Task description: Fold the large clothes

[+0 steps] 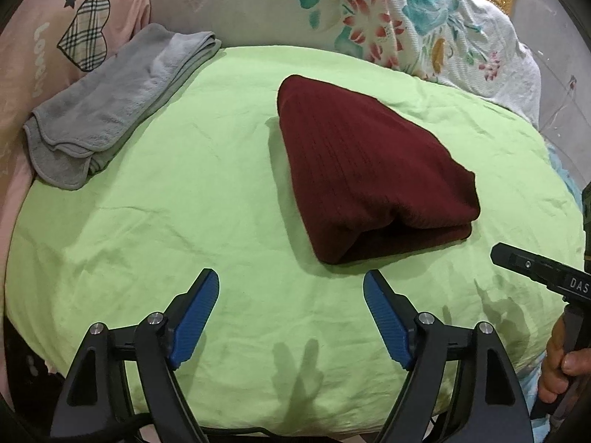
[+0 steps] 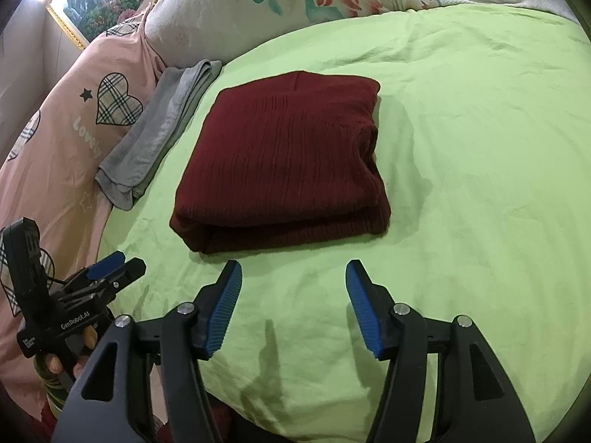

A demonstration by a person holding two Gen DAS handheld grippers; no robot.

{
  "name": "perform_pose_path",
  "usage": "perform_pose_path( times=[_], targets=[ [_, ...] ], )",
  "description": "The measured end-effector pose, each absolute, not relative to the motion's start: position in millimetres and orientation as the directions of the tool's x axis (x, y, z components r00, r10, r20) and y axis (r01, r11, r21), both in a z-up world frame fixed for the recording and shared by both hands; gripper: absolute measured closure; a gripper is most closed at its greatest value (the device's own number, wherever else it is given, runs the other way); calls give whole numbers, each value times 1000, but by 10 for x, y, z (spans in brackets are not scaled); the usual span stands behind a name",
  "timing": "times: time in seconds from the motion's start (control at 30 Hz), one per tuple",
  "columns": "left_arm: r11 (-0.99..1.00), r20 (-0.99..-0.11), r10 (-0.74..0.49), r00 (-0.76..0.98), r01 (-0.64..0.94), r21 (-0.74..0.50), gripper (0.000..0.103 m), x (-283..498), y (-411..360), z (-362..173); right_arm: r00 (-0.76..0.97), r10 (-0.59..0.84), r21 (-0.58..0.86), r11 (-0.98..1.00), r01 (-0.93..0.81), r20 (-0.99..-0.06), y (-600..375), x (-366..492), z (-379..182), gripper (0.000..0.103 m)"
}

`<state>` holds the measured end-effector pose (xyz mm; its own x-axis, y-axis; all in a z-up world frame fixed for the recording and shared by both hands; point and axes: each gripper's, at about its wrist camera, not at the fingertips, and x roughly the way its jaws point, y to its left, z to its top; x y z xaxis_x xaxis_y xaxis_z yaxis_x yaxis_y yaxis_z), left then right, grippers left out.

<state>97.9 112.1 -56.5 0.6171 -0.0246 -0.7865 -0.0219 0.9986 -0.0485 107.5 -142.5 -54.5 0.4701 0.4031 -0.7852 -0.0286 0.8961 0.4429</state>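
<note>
A dark red knit garment (image 1: 373,173) lies folded into a thick rectangle on the light green sheet (image 1: 207,192); it also shows in the right wrist view (image 2: 284,158). My left gripper (image 1: 291,280) is open and empty, hovering over the sheet just short of the garment's near edge. My right gripper (image 2: 294,271) is open and empty, also just short of the garment's near folded edge. The right gripper's body shows at the right edge of the left wrist view (image 1: 539,273). The left gripper shows at the lower left of the right wrist view (image 2: 110,267).
A folded grey towel (image 1: 110,107) lies at the sheet's far left, also in the right wrist view (image 2: 159,129). A pink pillow with plaid hearts (image 1: 48,37) and a floral quilt (image 1: 369,18) bound the back. A gold picture frame (image 2: 74,3) hangs behind.
</note>
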Motion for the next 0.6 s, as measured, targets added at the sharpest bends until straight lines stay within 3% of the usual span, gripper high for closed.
perform_pose_path(
  times=[0.23, 0.37, 0.6],
  targets=[
    [996, -789, -30, 613, -43, -72, 22, 1157, 1252, -531, 508, 372, 434, 901, 3, -777, -1550, 1367, -508, 41],
    [994, -781, -43, 623, -49, -94, 20, 1422, 1308, -469, 562, 347, 445, 894, 43, -751, -1731, 1757, -463, 35],
    [981, -805, -96, 585, -79, -175, 20, 1962, 1374, -584, 550, 326, 465, 875, 131, -769, -1938, 2441, -746, 35]
  ],
)
